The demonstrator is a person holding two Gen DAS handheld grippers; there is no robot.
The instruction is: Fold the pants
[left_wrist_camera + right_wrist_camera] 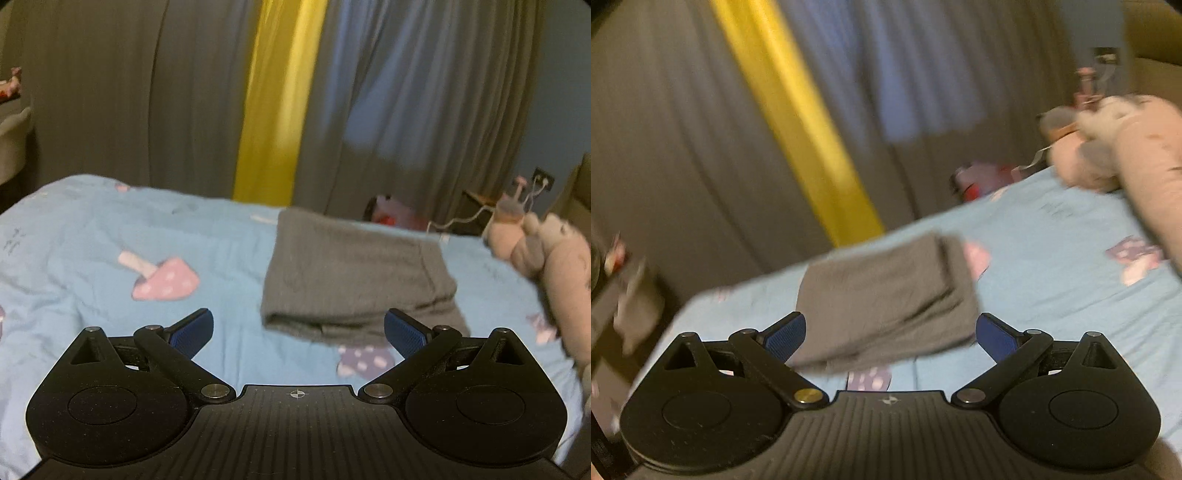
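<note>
The grey pants [354, 275] lie folded into a compact rectangle on the light blue bedspread [92, 266]. My left gripper [298, 328] is open, hovering just in front of the stack's near edge with nothing between its blue pads. In the right wrist view the same folded pants [886, 299] sit on the bedspread [1052, 236], blurred and tilted. My right gripper [891, 332] is open too, its blue fingers [785, 338] spread on either side of the stack's near edge and holding nothing.
A pink plush toy [546, 254] lies on the bed at the right, seen also as a plush toy [1123, 147]. Grey curtains with a yellow stripe [277, 103] hang behind the bed. A dark bedside piece [624, 302] stands at the left.
</note>
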